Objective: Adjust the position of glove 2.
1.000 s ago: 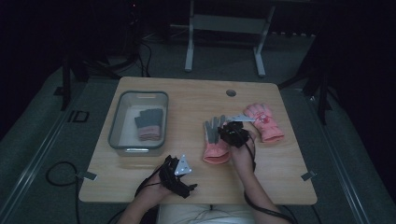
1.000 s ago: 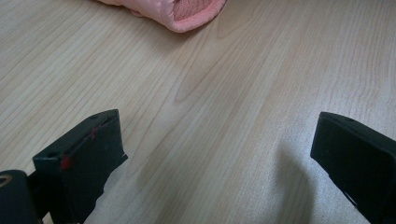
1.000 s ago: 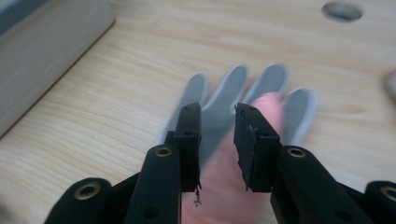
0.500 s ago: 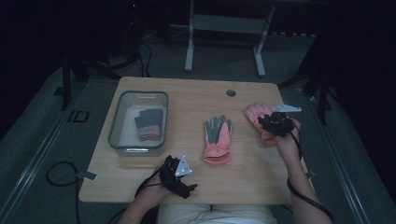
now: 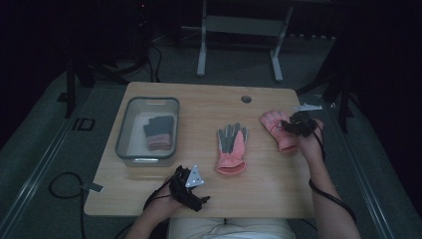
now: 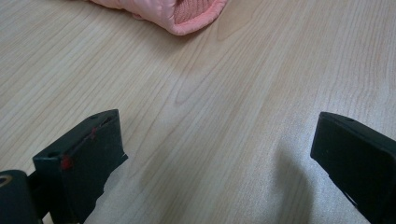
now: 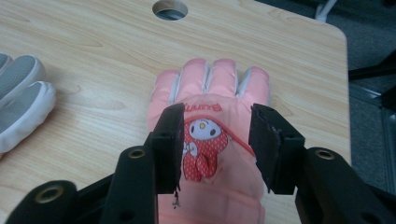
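Note:
A pink glove (image 5: 274, 127) with a cartoon patch lies back up at the table's right side, seen close in the right gripper view (image 7: 219, 79). My right gripper (image 5: 297, 125) (image 7: 215, 111) is open just above it, its jaws on either side of the patch. A second pink glove (image 5: 231, 147) with a grey palm lies palm up mid-table; its cuff (image 6: 187, 14) shows ahead of my left gripper. My left gripper (image 5: 191, 185) (image 6: 217, 121) rests open over bare wood near the front edge, holding nothing.
A grey bin (image 5: 124, 130) at the table's left holds a dark grey and pink glove (image 5: 159, 132). A round cable hole (image 5: 246, 99) sits near the far edge. Cables trail on the floor at the left. The table's right edge lies close to the right glove.
My right gripper moved from the middle glove to the right-hand glove and now hovers over it. The left gripper has stayed put.

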